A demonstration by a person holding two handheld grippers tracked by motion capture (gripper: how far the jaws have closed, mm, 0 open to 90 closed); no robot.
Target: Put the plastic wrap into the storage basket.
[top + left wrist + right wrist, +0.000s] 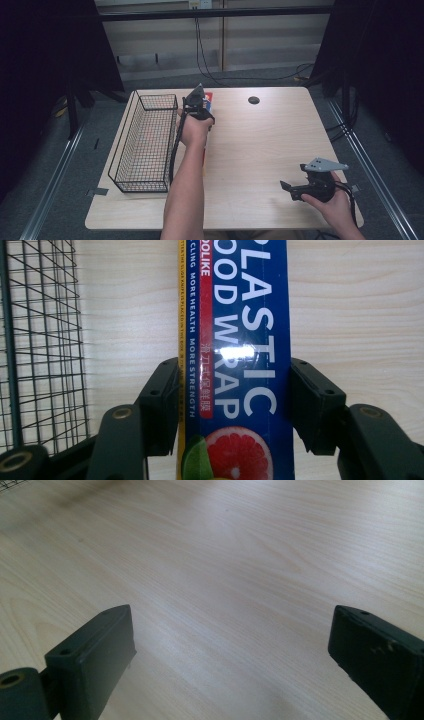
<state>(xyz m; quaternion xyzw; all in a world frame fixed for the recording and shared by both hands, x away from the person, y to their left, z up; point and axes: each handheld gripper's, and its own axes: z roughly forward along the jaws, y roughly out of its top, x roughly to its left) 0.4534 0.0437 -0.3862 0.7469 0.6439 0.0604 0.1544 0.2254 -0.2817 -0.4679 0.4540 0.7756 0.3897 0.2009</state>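
Note:
A long blue box of plastic food wrap, with white lettering and a grapefruit picture, runs lengthwise between the jaws of my left gripper. Both pads press on its long sides, so the gripper is shut on it. In the high view the left gripper is over the far left-middle of the table, just right of the wire basket, and one end of the box sticks out beyond it. My right gripper rests low near the front right corner. It is open with bare wood between its jaws.
A black wire basket stands along the table's left side; its mesh is close beside the box. A round cable hole sits at the far middle of the light wooden table. Dark curtains flank both sides.

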